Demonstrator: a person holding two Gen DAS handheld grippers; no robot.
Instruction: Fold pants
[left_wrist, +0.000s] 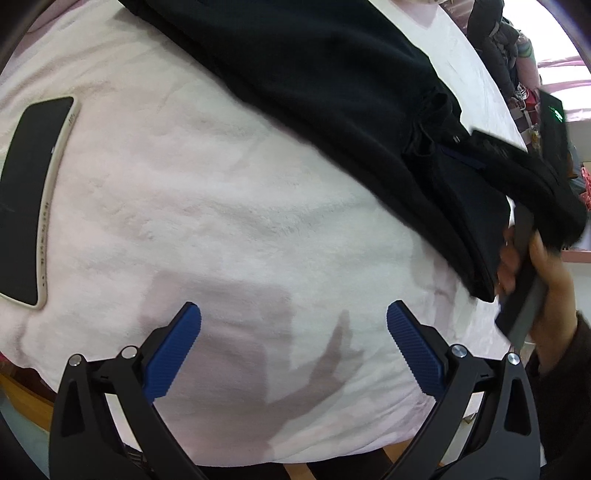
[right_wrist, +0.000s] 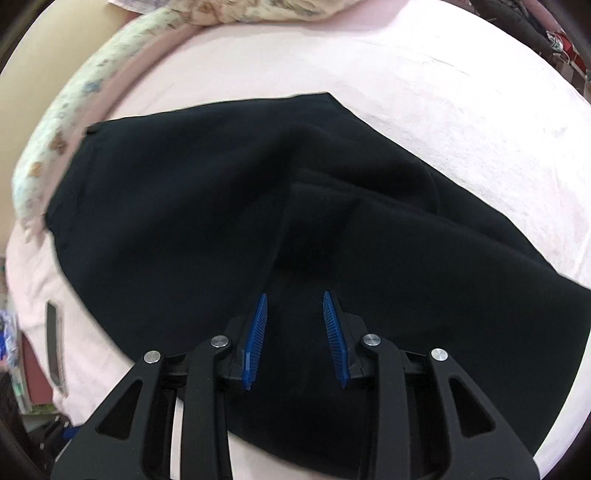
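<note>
Black pants (right_wrist: 207, 206) lie spread on a pale pink blanket (right_wrist: 424, 96). In the left wrist view they (left_wrist: 314, 74) run across the top and right. My right gripper (right_wrist: 294, 295) has its blue pads closed on a thick fold of the pants fabric, which is bunched between them. In the left wrist view the right gripper's body and the hand that holds it (left_wrist: 546, 266) show at the right edge, with the pants edge lifted there. My left gripper (left_wrist: 293, 314) is wide open and empty above bare blanket (left_wrist: 221, 206), below and left of the pants.
A phone (left_wrist: 29, 199) in a cream case lies face up on the blanket at the left; it also shows in the right wrist view (right_wrist: 55, 343). A patterned quilt (right_wrist: 92, 81) lies along the far edge. Clothes and clutter (left_wrist: 517, 55) stand beyond the bed at upper right.
</note>
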